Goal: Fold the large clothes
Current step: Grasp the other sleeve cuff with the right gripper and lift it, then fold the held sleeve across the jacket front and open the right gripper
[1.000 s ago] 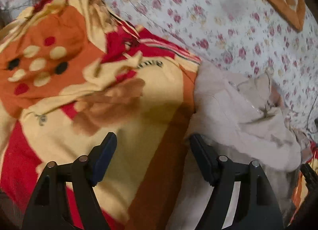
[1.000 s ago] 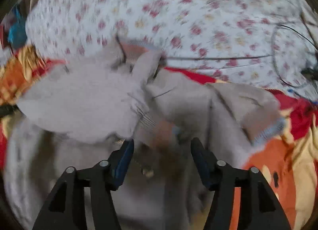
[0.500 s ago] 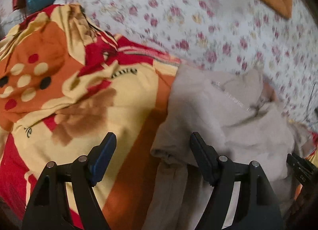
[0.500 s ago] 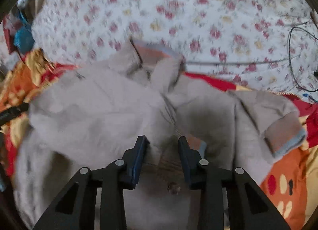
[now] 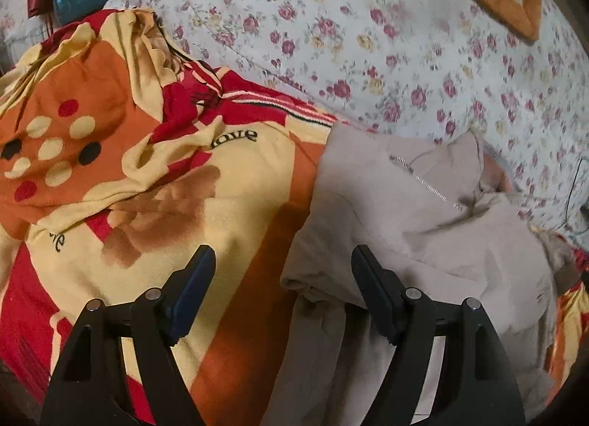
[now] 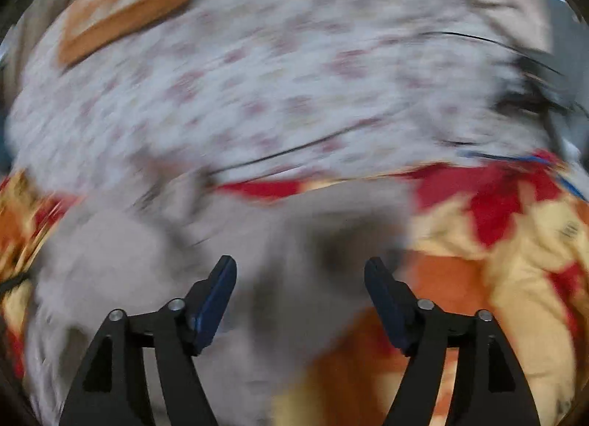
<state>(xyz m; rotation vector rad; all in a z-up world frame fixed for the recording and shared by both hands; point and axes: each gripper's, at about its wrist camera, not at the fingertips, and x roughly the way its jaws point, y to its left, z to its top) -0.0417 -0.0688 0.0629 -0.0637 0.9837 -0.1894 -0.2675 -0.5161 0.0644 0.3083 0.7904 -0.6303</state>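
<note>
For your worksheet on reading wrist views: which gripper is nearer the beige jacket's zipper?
Probably left. The left gripper hangs open at the jacket's folded edge, the zipper just beyond. The right gripper, open, is over blurred jacket cloth; no zipper shows there.

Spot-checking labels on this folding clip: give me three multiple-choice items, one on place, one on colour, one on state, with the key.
1. On which side of the beige jacket does the printed blanket show in the left wrist view?
A. left
B. right
C. nowhere

2. What colour are the flowers on the white bedsheet?
A. blue
B. dark pink
C. green

3. How is the left gripper?
A. shut on the jacket
B. shut on the blanket
C. open, gripping nothing

Key: A, the blanket fills the view's left half; B, small dark pink roses dot the sheet; C, its fingers stand wide apart, no cloth pinched.
</note>
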